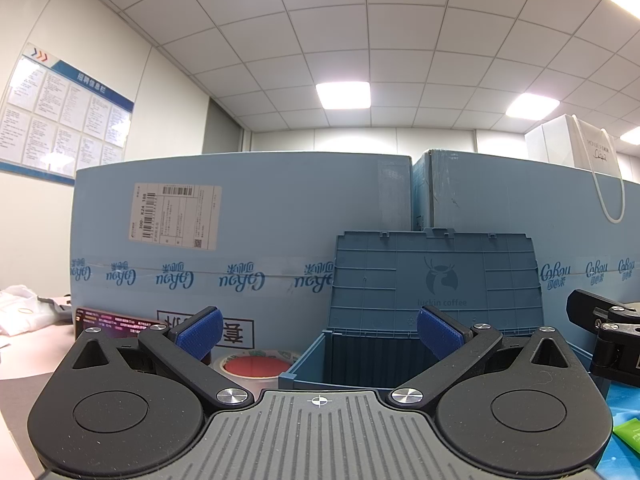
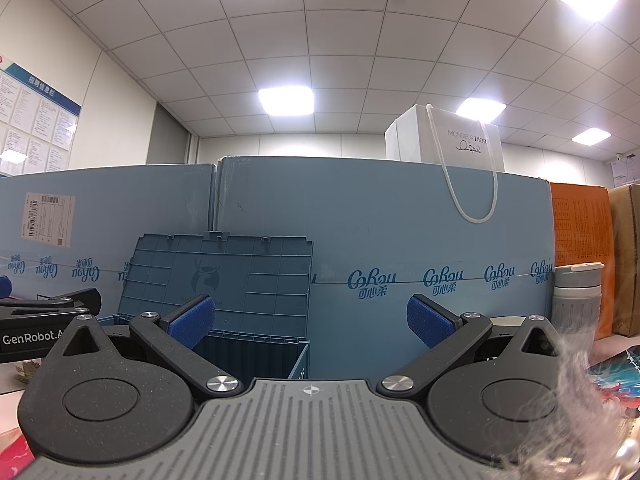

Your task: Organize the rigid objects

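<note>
A blue plastic storage box [image 1: 308,364] stands open in front of me, its ribbed lid [image 1: 436,276] tilted back against big blue cartons. It also shows in the right wrist view [image 2: 298,360], lid [image 2: 224,280] up. My left gripper [image 1: 319,334] is open and empty, just before the box's near rim. My right gripper [image 2: 308,322] is open and empty, to the right of the box. A roll of tape [image 1: 250,365] with a red core lies left of the box. A grey tumbler [image 2: 576,300] stands at the right.
Large blue cartons [image 1: 248,216] wall off the back. A white paper bag [image 2: 444,140] sits on top of them. An orange box [image 2: 582,256] and a brown carton [image 2: 628,256] stand far right. A dark red packet [image 1: 116,322] and white cloth [image 1: 20,308] lie at left.
</note>
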`<control>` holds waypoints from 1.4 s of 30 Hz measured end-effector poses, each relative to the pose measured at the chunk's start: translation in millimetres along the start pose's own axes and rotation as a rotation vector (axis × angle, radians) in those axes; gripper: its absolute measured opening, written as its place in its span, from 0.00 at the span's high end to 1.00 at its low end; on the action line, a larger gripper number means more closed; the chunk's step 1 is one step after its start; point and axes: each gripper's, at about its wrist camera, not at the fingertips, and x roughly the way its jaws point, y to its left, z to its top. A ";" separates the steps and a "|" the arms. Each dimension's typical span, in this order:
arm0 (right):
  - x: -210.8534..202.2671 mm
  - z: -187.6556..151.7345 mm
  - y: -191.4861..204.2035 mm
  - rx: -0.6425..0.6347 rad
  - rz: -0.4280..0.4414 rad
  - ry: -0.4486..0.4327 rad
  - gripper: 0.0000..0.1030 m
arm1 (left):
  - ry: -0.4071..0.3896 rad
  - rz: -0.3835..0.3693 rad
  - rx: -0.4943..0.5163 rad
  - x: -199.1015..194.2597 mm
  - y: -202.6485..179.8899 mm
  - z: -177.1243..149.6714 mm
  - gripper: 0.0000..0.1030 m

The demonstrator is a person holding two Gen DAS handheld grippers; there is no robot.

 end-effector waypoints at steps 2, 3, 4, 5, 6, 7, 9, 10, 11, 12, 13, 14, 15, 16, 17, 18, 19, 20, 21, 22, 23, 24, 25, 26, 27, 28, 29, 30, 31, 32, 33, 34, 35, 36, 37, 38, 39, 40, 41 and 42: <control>0.0 0.0 -0.1 0.000 0.000 0.000 0.00 | 0.000 0.000 0.000 0.1 -0.1 0.0 0.00; -0.4 -0.1 -0.1 0.000 0.000 0.000 0.00 | 0.000 0.000 0.000 0.1 -0.1 -0.1 0.00; 0.1 0.1 -0.1 0.000 0.000 0.000 0.00 | 0.000 0.000 0.000 -0.2 0.0 0.0 0.00; 0.0 0.1 -0.2 0.000 0.000 0.000 0.00 | 0.000 0.000 0.000 0.2 -0.1 -0.1 0.00; 0.1 0.1 -0.2 0.000 0.000 0.001 0.00 | 0.000 0.000 0.000 0.0 0.0 0.0 0.00; 0.1 0.1 -0.3 0.000 0.000 0.001 0.00 | 0.000 0.000 0.000 -0.1 0.1 0.0 0.00; 0.2 0.1 -0.3 0.000 0.000 0.001 0.00 | 0.000 0.000 0.000 0.2 -0.2 0.0 0.00; -0.1 0.0 -0.2 0.000 0.000 0.001 0.00 | 0.000 0.000 0.000 0.2 -0.1 0.0 0.00; 0.2 0.1 -0.3 0.000 0.000 0.001 0.00 | 0.000 0.000 0.000 0.1 0.0 0.0 0.00; -0.2 0.1 0.2 0.000 0.000 0.001 0.00 | 0.000 0.000 0.000 0.2 -0.2 0.0 0.00; -0.2 0.2 0.3 0.000 0.000 0.001 0.00 | 0.000 0.000 0.000 0.2 -0.2 0.0 0.00; -0.2 0.2 0.3 0.000 0.000 0.001 0.00 | 0.000 0.000 0.000 0.2 -0.1 0.0 0.00; -0.1 0.2 0.2 0.000 0.000 0.002 0.00 | 0.000 0.000 0.000 0.2 -0.1 0.0 0.00; -0.1 0.2 0.2 0.000 0.000 0.002 0.00 | 0.000 0.000 0.000 0.2 -0.1 0.0 0.00; -0.1 0.2 0.2 0.000 0.000 0.002 0.00 | 0.000 0.000 0.000 0.2 -0.2 0.0 0.00; 0.1 0.2 0.2 0.000 0.000 0.003 0.00 | 0.000 0.000 0.000 0.2 -0.1 -0.1 0.00; 0.0 0.2 0.2 0.000 0.000 0.002 0.00 | 0.000 0.000 0.000 0.1 -0.1 0.0 0.00; 0.0 0.2 0.2 0.000 0.000 0.002 0.00 | 0.000 0.000 0.000 0.2 -0.2 -0.1 0.00; 0.0 0.3 0.2 0.000 0.000 0.002 0.00 | 0.000 0.000 0.000 0.2 -0.1 0.0 0.00; 0.1 0.3 0.1 0.000 0.000 0.002 0.00 | 0.000 0.000 0.000 -0.1 0.1 0.0 0.00; 0.1 0.4 0.1 0.000 0.000 0.002 0.00 | 0.001 0.000 0.000 0.3 -0.2 0.0 0.00; 0.1 0.4 0.1 0.000 0.000 0.003 0.00 | 0.000 0.000 0.000 0.2 -0.1 0.0 0.00; 0.1 0.4 0.0 0.000 0.000 0.002 0.00 | 0.000 0.000 0.000 0.1 -0.1 0.0 0.00; 0.1 0.4 0.0 0.000 0.000 0.002 0.00 | 0.000 0.000 0.000 0.2 -0.2 -0.1 0.00; 0.1 0.5 0.0 0.000 0.000 0.002 0.00 | 0.000 0.000 0.000 0.2 -0.1 0.0 0.00; 0.2 0.5 0.0 0.000 0.000 0.003 0.00 | 0.000 0.000 0.001 0.2 -0.1 0.0 0.00; -0.2 0.5 -0.1 0.000 0.000 0.003 0.00 | 0.000 0.000 0.001 0.3 -0.2 0.0 0.00; -0.4 0.5 -0.2 0.000 0.000 0.003 0.00 | 0.001 0.000 0.002 0.1 -0.9 -0.3 0.00; -0.7 0.5 -0.3 0.000 0.000 0.003 0.00 | 0.001 -0.001 0.003 -0.1 -0.7 -0.4 0.00; -0.9 0.6 -0.3 0.000 -0.001 0.003 0.00 | 0.001 0.000 0.003 -0.1 -0.7 -0.4 0.00; -1.1 0.6 -0.5 0.000 -0.001 0.003 0.00 | 0.000 -0.001 0.004 -0.3 -0.7 -0.5 0.00; 0.7 0.8 -1.1 -0.001 -0.002 0.004 0.00 | 0.000 0.001 0.007 -0.5 -0.8 -0.5 0.00; 0.7 0.8 -1.1 -0.001 -0.004 0.004 0.00 | 0.000 0.005 0.010 -0.4 -1.3 -0.6 0.00; 0.8 1.0 -1.0 -0.001 -0.005 0.004 0.00 | 0.000 0.007 0.011 0.5 -1.7 -0.5 0.00; 0.6 1.1 -0.9 -0.001 -0.007 0.004 0.00 | 0.001 0.009 0.012 0.7 -1.9 -0.4 0.00; 0.8 1.2 -0.9 -0.001 -0.009 0.003 0.00 | 0.003 0.013 0.014 1.0 -2.3 -0.4 0.00; 1.1 1.0 -0.6 -0.001 -0.011 0.003 0.00 | 0.004 0.016 0.016 1.1 -2.7 -0.4 0.00; 1.3 1.1 -0.4 0.000 -0.014 0.002 0.00 | 0.005 0.016 0.017 1.2 -2.8 -0.3 0.00; 1.0 1.1 -0.2 0.000 -0.016 0.001 0.00 | 0.005 0.018 0.018 1.0 -3.1 -0.3 0.00; 0.9 1.0 0.1 0.000 -0.018 0.001 0.00 | 0.003 0.020 0.019 0.6 -3.5 -0.2 0.00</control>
